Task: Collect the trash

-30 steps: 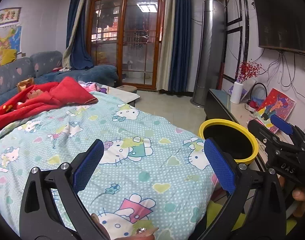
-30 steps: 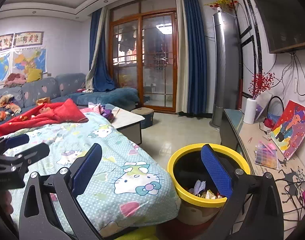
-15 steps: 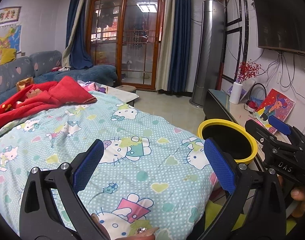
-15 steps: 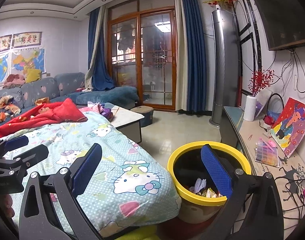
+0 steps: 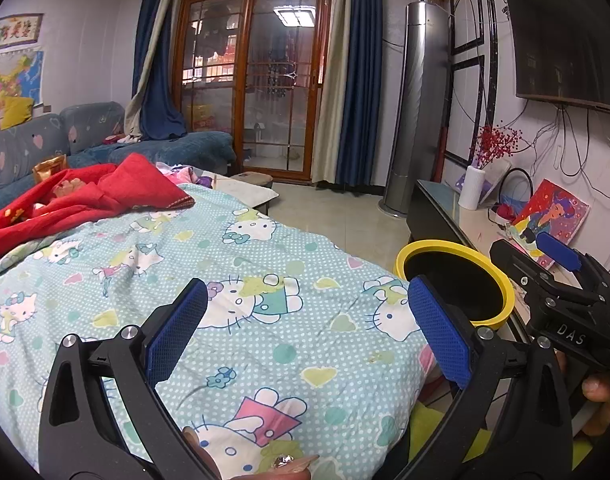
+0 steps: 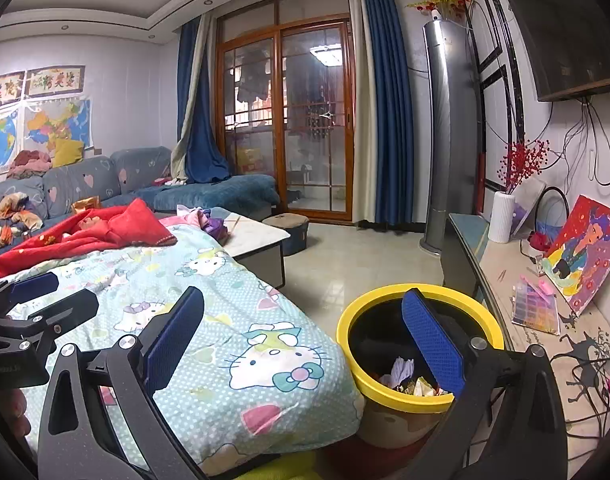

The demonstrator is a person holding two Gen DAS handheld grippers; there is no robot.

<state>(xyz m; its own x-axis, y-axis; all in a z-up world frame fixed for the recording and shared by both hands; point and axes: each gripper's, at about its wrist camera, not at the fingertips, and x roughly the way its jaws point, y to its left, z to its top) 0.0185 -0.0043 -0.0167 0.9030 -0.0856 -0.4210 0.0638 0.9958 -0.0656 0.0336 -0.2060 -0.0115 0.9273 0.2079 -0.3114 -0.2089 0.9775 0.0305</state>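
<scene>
A yellow-rimmed trash bin stands on the floor beside the bed, with crumpled paper scraps inside. It also shows in the left wrist view, its inside dark. My left gripper is open and empty above the Hello Kitty bedspread. My right gripper is open and empty, its right finger over the bin's mouth. Each gripper shows at the edge of the other's view. I see no loose trash on the bedspread.
A red blanket lies at the far left of the bed. A low table stands past the bed's end. A TV cabinet with a vase, a painting and cables runs along the right wall. Tiled floor lies between.
Both views have barely shifted. Both grippers stay open and empty in about the same places.
</scene>
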